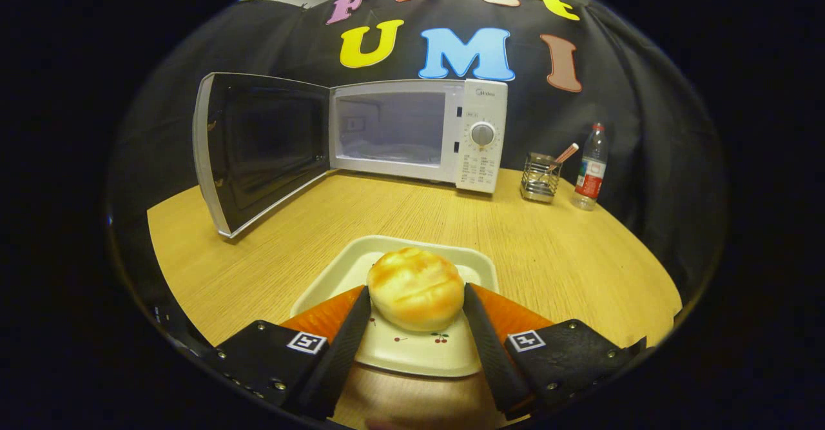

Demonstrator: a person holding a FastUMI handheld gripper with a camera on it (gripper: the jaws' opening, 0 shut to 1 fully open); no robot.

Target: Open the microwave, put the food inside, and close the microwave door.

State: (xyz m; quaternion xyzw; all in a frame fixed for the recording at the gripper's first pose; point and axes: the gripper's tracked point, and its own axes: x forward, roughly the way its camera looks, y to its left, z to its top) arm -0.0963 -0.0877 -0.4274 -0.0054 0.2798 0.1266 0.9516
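Gripper view showed the gripper (pixel 416 298) closed on the bun (pixel 416 288) — a finger pressed against each side of it — over a white tray (pixel 412 352) near the front edge of the wooden table (pixel 548 243). Toward the table's back edge stood the microwave (pixel 480 135), its door (pixel 258 149) swung wide open. Right of it stood a wire holder (pixel 540 177) and a water bottle (pixel 591 169).

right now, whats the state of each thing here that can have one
microwave door: swung wide open to the side
microwave: cavity lit and empty
bun: on the plate, between the fingers
plate: flat on the table, just ahead of the gripper
gripper: both fingers against the bun's sides, shut on it
water bottle: upright, cap on
wire holder: upright, a utensil sticking out
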